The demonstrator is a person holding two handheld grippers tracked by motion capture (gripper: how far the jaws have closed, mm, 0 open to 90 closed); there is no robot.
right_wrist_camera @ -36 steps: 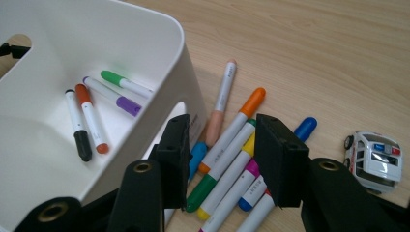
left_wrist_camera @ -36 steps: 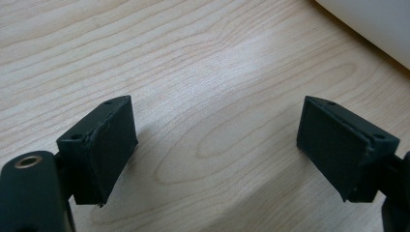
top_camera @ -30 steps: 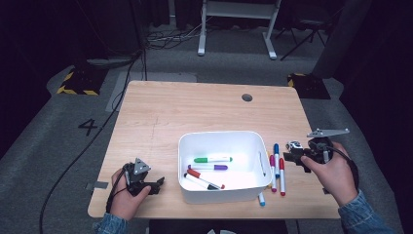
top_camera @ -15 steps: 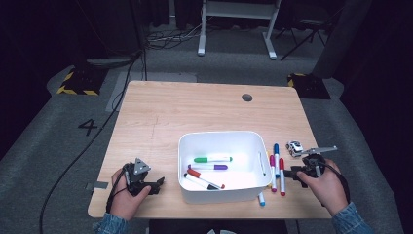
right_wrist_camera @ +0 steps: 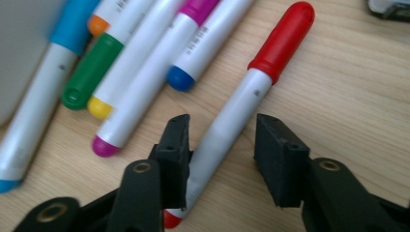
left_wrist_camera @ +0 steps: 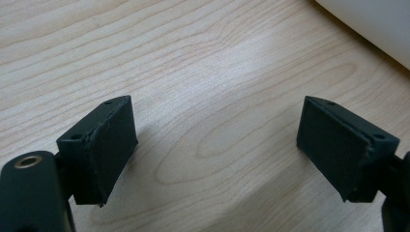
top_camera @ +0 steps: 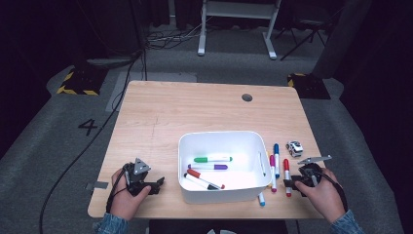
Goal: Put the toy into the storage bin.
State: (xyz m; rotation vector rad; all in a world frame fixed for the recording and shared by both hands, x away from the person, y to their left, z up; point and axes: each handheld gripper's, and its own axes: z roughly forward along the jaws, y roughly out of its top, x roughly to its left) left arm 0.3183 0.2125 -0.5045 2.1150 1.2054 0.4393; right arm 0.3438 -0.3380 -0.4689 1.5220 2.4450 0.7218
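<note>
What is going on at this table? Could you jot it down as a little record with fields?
Work in hand: picking up the red-capped marker lying right of the white bin
Right gripper: fingers straddle the marker's white barrel; one finger touches it, the other stands apart; they have just been closing
Left gripper: open over bare wooden table, near the bin
In the bin: green, purple and red-capped markers
Loose beside the bin: several more markers, plus a small white object I cannot identify
</note>
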